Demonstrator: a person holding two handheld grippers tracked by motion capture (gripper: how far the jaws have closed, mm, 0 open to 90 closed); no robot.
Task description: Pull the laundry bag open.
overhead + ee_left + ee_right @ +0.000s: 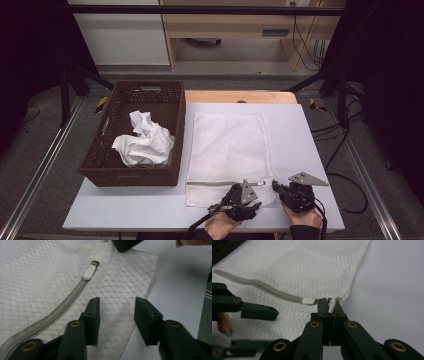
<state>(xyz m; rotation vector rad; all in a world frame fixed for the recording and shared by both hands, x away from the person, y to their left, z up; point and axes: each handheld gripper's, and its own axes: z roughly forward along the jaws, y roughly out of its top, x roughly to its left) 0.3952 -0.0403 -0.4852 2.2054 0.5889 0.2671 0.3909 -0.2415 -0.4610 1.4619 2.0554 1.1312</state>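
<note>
The right gripper view shows the right hand-held gripper (329, 305) pinching the bag's (312, 272) white end tab at the surface's near edge. The left hand-held gripper (117, 305) hovers half open over the mesh. Press there first, then slide the zip (307, 300) slowly.

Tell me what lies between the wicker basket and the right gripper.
The white mesh laundry bag lies flat between the basket and the right gripper, as the high view shows.
</note>
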